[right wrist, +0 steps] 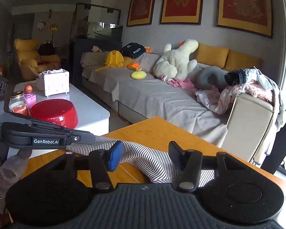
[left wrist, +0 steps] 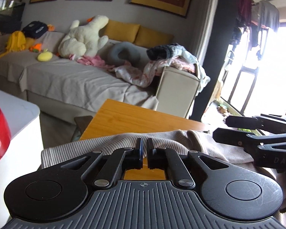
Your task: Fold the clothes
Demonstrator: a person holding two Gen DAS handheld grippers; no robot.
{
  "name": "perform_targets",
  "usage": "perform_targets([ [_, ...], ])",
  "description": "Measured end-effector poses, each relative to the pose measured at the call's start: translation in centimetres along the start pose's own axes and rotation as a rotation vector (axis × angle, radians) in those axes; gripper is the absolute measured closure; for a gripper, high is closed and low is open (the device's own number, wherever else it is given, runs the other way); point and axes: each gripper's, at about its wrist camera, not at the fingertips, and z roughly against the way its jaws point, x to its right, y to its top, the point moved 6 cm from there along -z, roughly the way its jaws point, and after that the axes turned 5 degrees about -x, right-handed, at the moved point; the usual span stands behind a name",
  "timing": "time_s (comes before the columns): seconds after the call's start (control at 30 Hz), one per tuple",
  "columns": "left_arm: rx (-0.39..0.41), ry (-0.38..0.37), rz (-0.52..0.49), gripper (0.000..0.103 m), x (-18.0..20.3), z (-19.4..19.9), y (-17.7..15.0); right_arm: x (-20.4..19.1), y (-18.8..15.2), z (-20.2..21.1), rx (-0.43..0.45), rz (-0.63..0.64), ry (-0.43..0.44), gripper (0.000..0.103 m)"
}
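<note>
Striped garment lies crosswise on the counter — left hand-held gripper clenched on its near edge, right hand-held gripper released, straddling the cloth.

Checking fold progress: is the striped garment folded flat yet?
No. The striped garment lies bunched and rumpled on the wooden table.

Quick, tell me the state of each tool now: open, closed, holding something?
Left tool: closed, pinching the striped garment.
Right tool: open, holding nothing; the garment lies between its fingers, but whether they touch it cannot be told.
</note>
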Motion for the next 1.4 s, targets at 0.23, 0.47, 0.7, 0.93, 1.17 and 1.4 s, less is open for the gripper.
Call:
perform_targets([
  [0.23, -0.046, 0.266, 0.227, 0.03, -7.1, -0.8, -0.8, -0.3, -1.7, -0.9, -0.037, -0.008, 0.016, 0.049],
  [0.47, -0.127, 0.296, 0.303, 0.02, -10.1, -2.0, -1.4, -0.8, -2.8, -1.4, -0.064, -0.007, 0.033, 0.049],
  [0.7, -0.163, 0.253, 0.286, 0.061, -10.4, -3.4, -2.1, -1.4, -3.6, -1.6, -0.087, 0.004, 0.03, 0.049],
  [0.93, -0.085, 0.134, 0.193, 0.085, -7.4, -1.5, 0.4, -2.4, -3.8, -1.5, -0.064, 0.049, 0.012, 0.049],
  [1.17, 0.002, -0.094, 0.055, 0.085, 0.4, 0.7, 3.2, -0.9, -3.1, -0.1, -0.024, -0.011, -0.004, 0.049],
  [1.4, -0.029, -0.214, -0.051, 0.084, 7.8, -1.7, 2.5, 6.5, -5.1, 3.7, -0.038, -0.136, -0.234, 0.048],
])
